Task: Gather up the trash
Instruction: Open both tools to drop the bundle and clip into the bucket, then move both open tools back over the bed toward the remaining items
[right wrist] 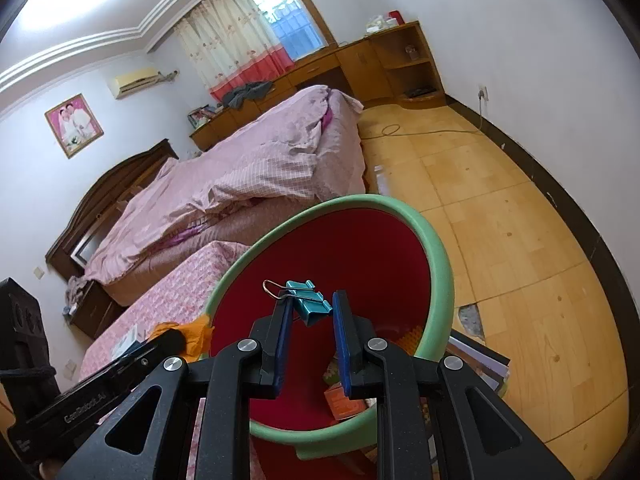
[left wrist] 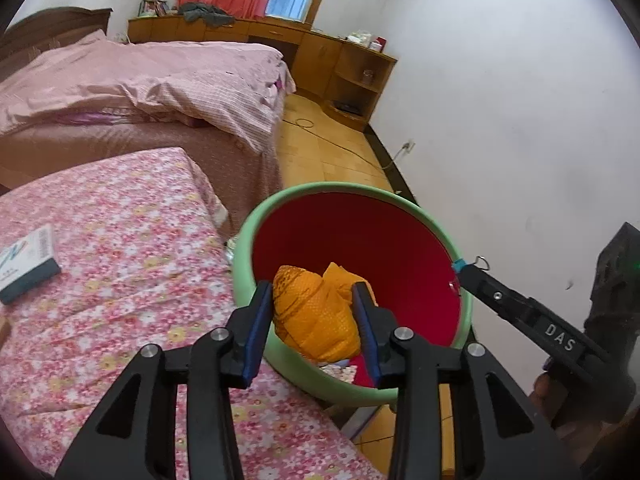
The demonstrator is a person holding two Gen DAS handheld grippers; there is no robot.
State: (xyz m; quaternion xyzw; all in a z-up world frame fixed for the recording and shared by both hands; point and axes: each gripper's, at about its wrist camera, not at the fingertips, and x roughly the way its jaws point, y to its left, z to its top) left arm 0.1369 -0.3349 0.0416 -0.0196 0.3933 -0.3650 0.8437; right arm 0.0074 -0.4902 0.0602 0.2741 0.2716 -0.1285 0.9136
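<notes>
A red bin with a green rim (left wrist: 280, 208) stands beside the floral bed; it also shows in the right wrist view (right wrist: 436, 248). My left gripper (left wrist: 314, 300) is shut on a crumpled orange bag (left wrist: 316, 316) and holds it over the bin's near rim. My right gripper (right wrist: 312, 312) holds a teal binder clip (right wrist: 310, 304) above the bin's mouth, its jaws a little apart with the clip against the left finger. In the left wrist view the clip (left wrist: 460, 266) and the right gripper's finger (left wrist: 520, 312) show at the bin's right rim. Paper trash (right wrist: 344, 400) lies in the bin's bottom.
A bed with a floral pink sheet (left wrist: 120, 280) is to my left, with a small box (left wrist: 28, 266) on it. A larger bed with a pink quilt (left wrist: 140, 84) lies beyond. Wooden cabinets (left wrist: 340, 60) line the far wall. A stack of books (right wrist: 480, 360) sits by the bin.
</notes>
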